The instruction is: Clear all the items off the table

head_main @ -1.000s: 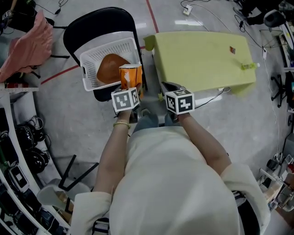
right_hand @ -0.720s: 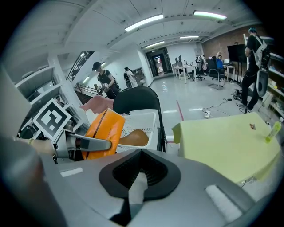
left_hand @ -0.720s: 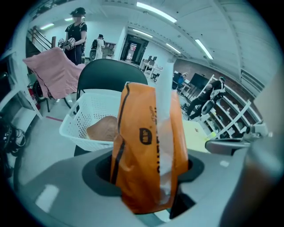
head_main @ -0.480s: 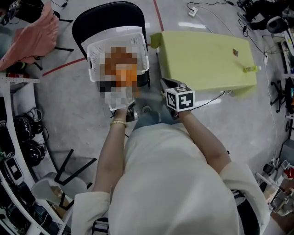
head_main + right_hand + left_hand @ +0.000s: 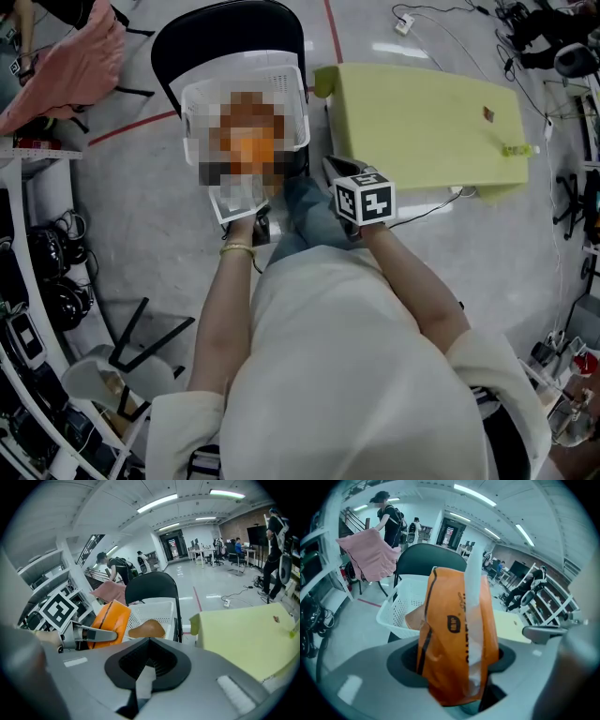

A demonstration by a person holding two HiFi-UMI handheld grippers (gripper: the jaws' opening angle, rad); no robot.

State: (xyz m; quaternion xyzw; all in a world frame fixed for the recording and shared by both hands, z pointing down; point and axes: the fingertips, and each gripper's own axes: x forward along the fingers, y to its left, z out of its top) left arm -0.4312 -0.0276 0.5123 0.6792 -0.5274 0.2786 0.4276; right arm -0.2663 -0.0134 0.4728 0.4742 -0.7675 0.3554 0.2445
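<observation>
My left gripper (image 5: 457,667) is shut on an orange snack packet (image 5: 457,639), held upright at the near edge of the white basket (image 5: 401,606) on a black chair (image 5: 225,28). A mosaic patch hides most of this in the head view. A brown item (image 5: 146,629) lies inside the basket (image 5: 159,613). My right gripper (image 5: 145,677) is shut and empty, near the yellow-green table's (image 5: 422,122) left corner. A small red item (image 5: 488,113) and a green item (image 5: 514,149) lie on the table's far right side.
A pink cloth (image 5: 66,56) hangs at the left, beside shelves with cables and headphones (image 5: 47,300). A power strip (image 5: 405,23) and cords lie on the floor beyond the table. Black stool legs (image 5: 141,347) stand at lower left.
My left gripper has carried the orange packet forward from just before the basket to its near edge. The right gripper has hardly moved.
</observation>
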